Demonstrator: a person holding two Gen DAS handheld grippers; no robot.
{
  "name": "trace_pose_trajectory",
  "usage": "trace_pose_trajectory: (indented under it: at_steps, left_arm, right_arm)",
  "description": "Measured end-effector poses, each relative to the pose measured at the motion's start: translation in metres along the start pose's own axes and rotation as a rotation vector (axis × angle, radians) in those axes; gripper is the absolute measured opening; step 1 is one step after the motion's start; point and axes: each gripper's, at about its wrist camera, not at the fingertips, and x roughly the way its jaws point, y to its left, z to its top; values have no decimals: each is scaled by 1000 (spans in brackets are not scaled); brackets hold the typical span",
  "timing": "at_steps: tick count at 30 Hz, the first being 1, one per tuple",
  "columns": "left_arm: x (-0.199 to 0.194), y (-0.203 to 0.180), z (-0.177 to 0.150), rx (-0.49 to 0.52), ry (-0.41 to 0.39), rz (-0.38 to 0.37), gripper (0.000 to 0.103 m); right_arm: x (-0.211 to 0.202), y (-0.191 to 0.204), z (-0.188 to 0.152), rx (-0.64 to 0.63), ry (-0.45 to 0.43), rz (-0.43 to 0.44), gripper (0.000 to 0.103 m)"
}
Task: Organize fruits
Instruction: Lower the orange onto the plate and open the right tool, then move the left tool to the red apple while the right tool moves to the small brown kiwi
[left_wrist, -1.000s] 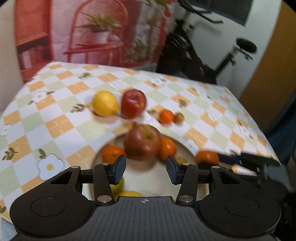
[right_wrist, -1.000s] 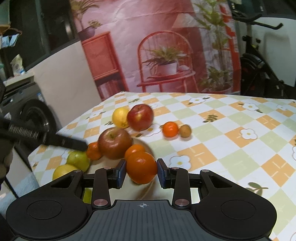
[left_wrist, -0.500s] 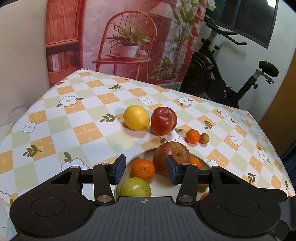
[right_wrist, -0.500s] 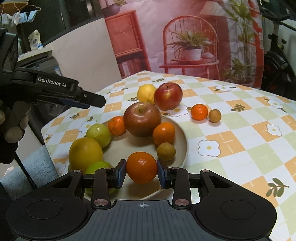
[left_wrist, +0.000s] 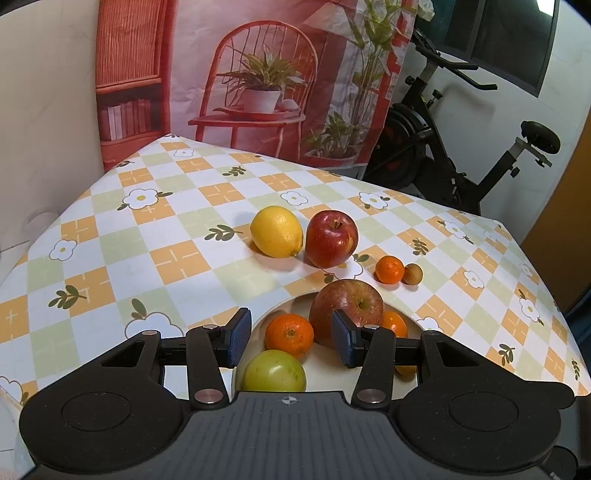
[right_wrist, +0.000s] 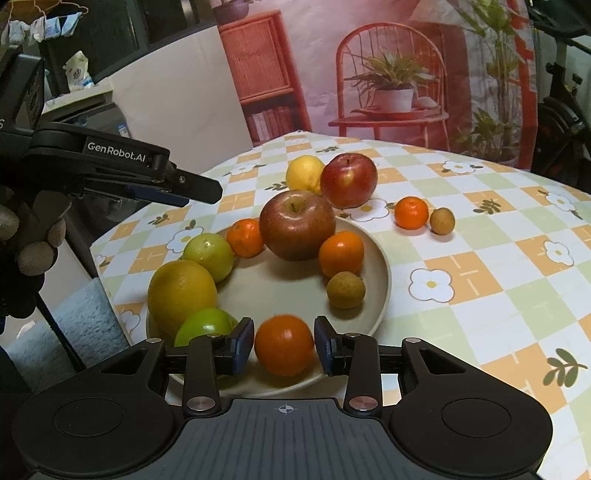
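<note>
My right gripper (right_wrist: 284, 345) is shut on an orange (right_wrist: 283, 344), low over the near rim of the beige plate (right_wrist: 380, 273). The plate holds a big apple (right_wrist: 297, 223), several oranges, green fruits, a large yellow fruit (right_wrist: 181, 291) and a small brown fruit (right_wrist: 345, 290). My left gripper (left_wrist: 291, 338) is open and empty above the plate's left side; it shows in the right wrist view (right_wrist: 177, 184) too. On the cloth beyond the plate lie a lemon (left_wrist: 276, 231), a red apple (left_wrist: 331, 239), a small orange (left_wrist: 389, 270) and a brown fruit (left_wrist: 412, 274).
The table has a checked flower cloth (left_wrist: 177, 236); its left edge (right_wrist: 99, 266) drops off close to the plate. An exercise bike (left_wrist: 454, 147) stands behind the far right corner. A printed backdrop (left_wrist: 258, 74) hangs behind the table.
My right gripper has pulled back and lowered with the orange to the plate's near rim. My left gripper has risen and drawn back, staying open.
</note>
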Motion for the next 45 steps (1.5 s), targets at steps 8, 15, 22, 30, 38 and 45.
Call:
trace_pose_trajectory:
  at_steps: [8, 15, 22, 30, 38, 45]
  left_arm:
    - [-1, 1, 0, -3, -10, 6, 50]
    - [-3, -2, 3, 31, -37, 9, 50]
    - [-5, -8, 18, 95, -84, -6, 50]
    - [2, -14, 45, 105, -123, -27, 50]
    - [12, -20, 57, 131, -128, -24, 50]
    - [27, -26, 60, 159, -103, -28, 50]
  right_arm:
    - [-14, -5, 5, 7, -90, -51, 35]
    - [-25, -21, 14, 32, -159, -107, 35]
    - [-26, -45, 33, 13, -182, -152, 35]
    - [-20, -76, 63, 2, -197, -202, 35]
    - [-8, -95, 76, 1, -191, -224, 35]
    - [7, -107, 79, 33, -192, -234, 35]
